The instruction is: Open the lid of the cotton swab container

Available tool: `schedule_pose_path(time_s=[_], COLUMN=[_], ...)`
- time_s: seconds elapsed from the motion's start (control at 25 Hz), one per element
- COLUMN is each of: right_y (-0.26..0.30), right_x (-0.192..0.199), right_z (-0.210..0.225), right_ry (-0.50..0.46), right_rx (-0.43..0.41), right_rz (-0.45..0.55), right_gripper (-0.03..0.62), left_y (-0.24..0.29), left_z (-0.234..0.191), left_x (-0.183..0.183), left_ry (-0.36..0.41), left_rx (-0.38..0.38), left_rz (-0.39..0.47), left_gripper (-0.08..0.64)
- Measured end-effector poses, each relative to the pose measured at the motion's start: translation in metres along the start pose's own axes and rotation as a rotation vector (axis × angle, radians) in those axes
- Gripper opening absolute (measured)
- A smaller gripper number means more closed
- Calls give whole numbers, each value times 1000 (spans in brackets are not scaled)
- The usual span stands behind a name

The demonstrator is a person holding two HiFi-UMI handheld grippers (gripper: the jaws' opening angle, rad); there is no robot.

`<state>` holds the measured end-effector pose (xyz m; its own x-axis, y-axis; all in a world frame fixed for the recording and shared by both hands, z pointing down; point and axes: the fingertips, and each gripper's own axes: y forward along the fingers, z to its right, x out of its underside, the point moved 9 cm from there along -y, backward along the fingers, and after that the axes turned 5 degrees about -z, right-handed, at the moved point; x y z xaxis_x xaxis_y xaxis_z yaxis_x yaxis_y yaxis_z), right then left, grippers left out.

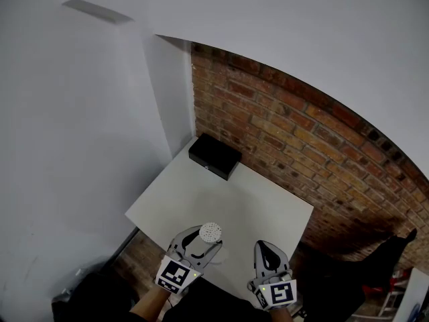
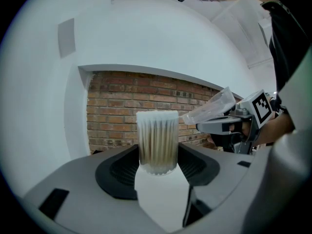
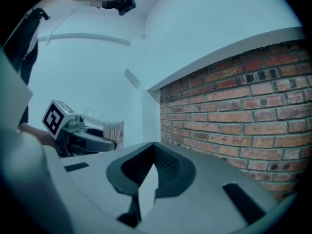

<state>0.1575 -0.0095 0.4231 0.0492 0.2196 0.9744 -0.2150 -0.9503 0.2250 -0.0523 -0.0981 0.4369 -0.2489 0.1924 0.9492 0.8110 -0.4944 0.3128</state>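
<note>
Left gripper view: the cotton swab container [image 2: 157,143] stands upright at frame centre, gripped between the left gripper's [image 1: 200,241] fingers [image 2: 117,172], swab tips bare, its clear lid [image 2: 209,107] angled off to the right. Head view puts it bottom centre, at the worktop's [image 1: 255,200] near edge. Right gripper [image 1: 267,247] alongside, fingers closed on nothing. A black box [image 1: 214,156] lies farther up, against the brick wall [image 1: 301,133].

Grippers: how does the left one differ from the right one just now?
The left gripper has its jaws apart; the right gripper has its jaws pressed together. The left gripper is clamped on the swab container, which stands upright between its pads; the right gripper holds nothing. Both hover side by side at the near edge of the table.
</note>
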Motion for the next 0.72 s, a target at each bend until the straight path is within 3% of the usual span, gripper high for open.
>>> schedule_pose_path(time_s=[0.72], right_y=[4], right_x=[2], right_z=[2], right_ry=[-15], right_rx=[-32], right_rz=[-18], right_gripper=[18], left_y=[7], left_z=[5], left_x=[7], left_ry=[-1], left_rx=[9], left_rz=[-31], left_gripper=[255])
